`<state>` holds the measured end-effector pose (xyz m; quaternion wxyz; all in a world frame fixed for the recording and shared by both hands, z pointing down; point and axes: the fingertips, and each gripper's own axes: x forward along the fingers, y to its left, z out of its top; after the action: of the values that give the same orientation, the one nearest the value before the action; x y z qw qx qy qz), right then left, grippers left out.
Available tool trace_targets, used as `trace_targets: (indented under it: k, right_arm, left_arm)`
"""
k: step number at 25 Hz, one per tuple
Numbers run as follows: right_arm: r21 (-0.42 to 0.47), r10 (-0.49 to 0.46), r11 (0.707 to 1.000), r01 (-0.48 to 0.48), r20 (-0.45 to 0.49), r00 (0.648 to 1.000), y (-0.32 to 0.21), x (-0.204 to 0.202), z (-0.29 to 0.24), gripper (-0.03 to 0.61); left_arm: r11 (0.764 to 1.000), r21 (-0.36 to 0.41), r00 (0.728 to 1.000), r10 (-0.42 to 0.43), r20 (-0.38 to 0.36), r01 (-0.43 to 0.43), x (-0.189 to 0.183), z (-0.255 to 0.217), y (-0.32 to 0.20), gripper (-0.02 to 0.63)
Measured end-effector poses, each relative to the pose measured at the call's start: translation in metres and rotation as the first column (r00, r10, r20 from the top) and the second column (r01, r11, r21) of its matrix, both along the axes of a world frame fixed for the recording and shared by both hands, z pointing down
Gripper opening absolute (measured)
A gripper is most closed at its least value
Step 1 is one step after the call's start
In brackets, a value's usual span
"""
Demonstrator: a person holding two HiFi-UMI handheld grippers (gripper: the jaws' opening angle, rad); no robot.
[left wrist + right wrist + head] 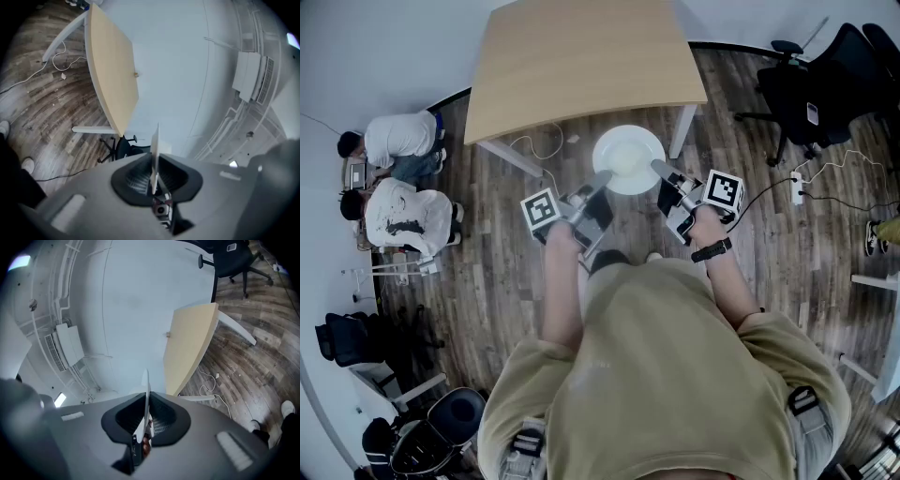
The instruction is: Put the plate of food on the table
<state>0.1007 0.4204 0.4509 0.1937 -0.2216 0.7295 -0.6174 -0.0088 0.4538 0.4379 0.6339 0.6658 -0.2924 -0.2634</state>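
A round white plate (628, 159) hangs in the air just in front of the near edge of the light wooden table (581, 56), over the floor. What lies on its pale surface I cannot make out. My left gripper (602, 176) is shut on its left rim and my right gripper (657, 168) is shut on its right rim. In the left gripper view the plate (154, 150) shows edge-on, pinched between the jaws of that gripper (153, 180), with the table (110, 70) beyond. The right gripper view shows the plate (146, 394) edge-on too, clamped in the gripper (143, 427) near the table (190, 348).
A black office chair (811, 89) stands at the right, with a power strip (797, 187) and cables on the wood floor. A white cable (539, 141) lies under the table. Two people (403, 178) sit at the left. Another chair (441, 431) is at the lower left.
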Motion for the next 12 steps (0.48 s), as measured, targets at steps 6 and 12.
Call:
trace_targets:
  k: [6,12]
  right_arm:
    - [-0.018,-0.012,1.000,0.012,-0.018,1.000,-0.014,-0.001,0.006,0.026]
    - [-0.036,0.006,0.999,-0.006,-0.024,1.000,-0.025,-0.007,0.009,0.028]
  left_arm:
    - [0.999,-0.027,0.999,-0.032,-0.030,0.032,-0.002,0.008,-0.012,0.026]
    - [0.999,-0.029,0.999,-0.028,-0.043,0.027,-0.008,0.014,-0.023,0.026]
